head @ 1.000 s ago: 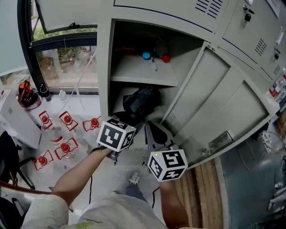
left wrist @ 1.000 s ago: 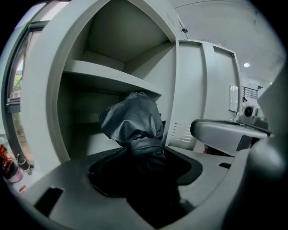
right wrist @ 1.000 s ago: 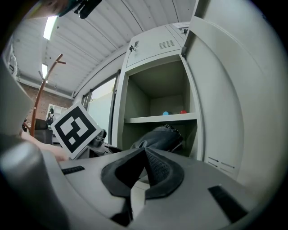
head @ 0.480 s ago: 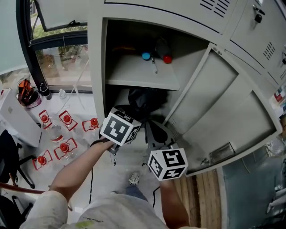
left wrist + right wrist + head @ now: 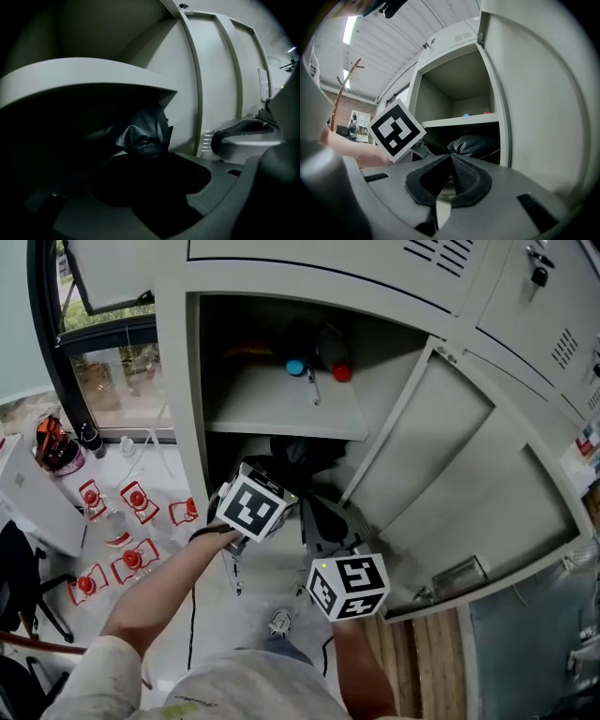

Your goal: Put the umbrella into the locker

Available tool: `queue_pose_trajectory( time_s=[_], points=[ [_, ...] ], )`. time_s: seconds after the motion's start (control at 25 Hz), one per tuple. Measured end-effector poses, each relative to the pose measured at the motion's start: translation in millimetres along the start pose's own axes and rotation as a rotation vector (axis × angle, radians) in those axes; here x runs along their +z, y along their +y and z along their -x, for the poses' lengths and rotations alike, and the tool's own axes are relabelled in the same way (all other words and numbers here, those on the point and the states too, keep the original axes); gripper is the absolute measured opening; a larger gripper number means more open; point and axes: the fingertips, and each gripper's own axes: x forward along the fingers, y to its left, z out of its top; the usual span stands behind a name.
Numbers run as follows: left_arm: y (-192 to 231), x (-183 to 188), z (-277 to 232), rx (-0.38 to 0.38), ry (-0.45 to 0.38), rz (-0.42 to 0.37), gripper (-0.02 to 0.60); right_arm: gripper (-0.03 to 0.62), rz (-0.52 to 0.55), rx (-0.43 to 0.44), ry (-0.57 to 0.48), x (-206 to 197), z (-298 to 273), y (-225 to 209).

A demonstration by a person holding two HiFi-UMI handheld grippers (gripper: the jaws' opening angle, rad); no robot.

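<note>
The black folded umbrella (image 5: 305,454) lies bunched in the open grey locker's (image 5: 192,409) lower compartment, under the shelf (image 5: 281,404). My left gripper (image 5: 274,480) reaches in at the compartment's mouth. In the left gripper view the umbrella's fabric (image 5: 143,133) runs down as a dark mass between the jaws of that gripper (image 5: 154,187), which looks shut on it. My right gripper (image 5: 323,521) hangs just outside, to the right, level. Its pads meet at the tips with nothing in them (image 5: 451,161). The umbrella (image 5: 476,145) shows beyond them.
A blue thing (image 5: 295,367) and a red thing (image 5: 341,373) sit on the shelf. The locker door (image 5: 441,456) stands swung open to the right. Several red-topped pieces (image 5: 131,554) and a cable lie on the floor to the left. A shoe (image 5: 279,622) is below.
My left gripper has pushed forward toward the lower compartment and rolled a little, and the umbrella sits deeper under the shelf. The right gripper has drifted slightly after it.
</note>
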Motion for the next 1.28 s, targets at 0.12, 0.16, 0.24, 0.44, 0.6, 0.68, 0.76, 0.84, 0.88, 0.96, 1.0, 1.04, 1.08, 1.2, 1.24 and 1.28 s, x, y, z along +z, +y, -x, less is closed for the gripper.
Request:
queue_pose_trajectory(
  time_s=[0.12, 0.16, 0.24, 0.44, 0.6, 0.68, 0.76, 0.84, 0.88, 0.96, 1.0, 1.04, 1.08, 1.2, 1.24, 1.28],
  points=[
    [6, 0, -6, 0.012, 0.011, -0.018, 0.253, 0.003, -0.006, 0.005, -0.005, 0, -5, -2],
    [9, 0, -7, 0.021, 0.010, -0.025, 0.253, 0.003, -0.008, 0.007, -0.005, 0, -6, -2],
    [15, 1, -11, 0.038, 0.012, -0.042, 0.253, 0.003, -0.012, 0.014, -0.007, 0, -9, -3],
    [25, 5, -23, 0.060, 0.008, -0.097, 0.253, 0.003, -0.025, 0.023, -0.014, 0, -17, -7],
    [34, 2, -34, 0.074, 0.026, -0.119, 0.253, 0.003, -0.030, 0.025, -0.017, 1, -22, -10],
    [37, 3, -37, 0.079, 0.029, -0.121, 0.253, 0.003, -0.033, 0.025, -0.020, 1, -25, -11],
    [39, 5, -40, 0.084, 0.024, -0.129, 0.253, 0.003, -0.038, 0.026, -0.022, 2, -27, -13],
    [42, 4, -44, 0.090, 0.032, -0.140, 0.253, 0.003, -0.040, 0.025, -0.021, 2, -29, -14],
    [45, 4, -45, 0.101, 0.037, -0.149, 0.253, 0.003, -0.041, 0.024, -0.020, 1, -29, -15],
    [47, 4, -46, 0.112, 0.044, -0.164, 0.253, 0.003, -0.043, 0.022, -0.019, 1, -30, -17],
    [47, 3, -48, 0.110, 0.047, -0.165, 0.252, 0.003, -0.045, 0.021, -0.019, 0, -31, -17],
    [47, 2, -50, 0.107, 0.047, -0.164, 0.253, 0.003, -0.046, 0.022, -0.018, -1, -31, -17],
    [48, 1, -52, 0.106, 0.047, -0.162, 0.252, 0.003, -0.047, 0.023, -0.016, -2, -32, -17],
    [51, -2, -58, 0.107, 0.044, -0.159, 0.253, 0.003, -0.048, 0.024, -0.009, -5, -33, -18],
    [52, -4, -61, 0.106, 0.048, -0.156, 0.253, 0.003, -0.048, 0.023, -0.007, -5, -33, -18],
    [52, -5, -63, 0.104, 0.053, -0.152, 0.253, 0.003, -0.048, 0.022, -0.006, -6, -33, -18]
  ],
)
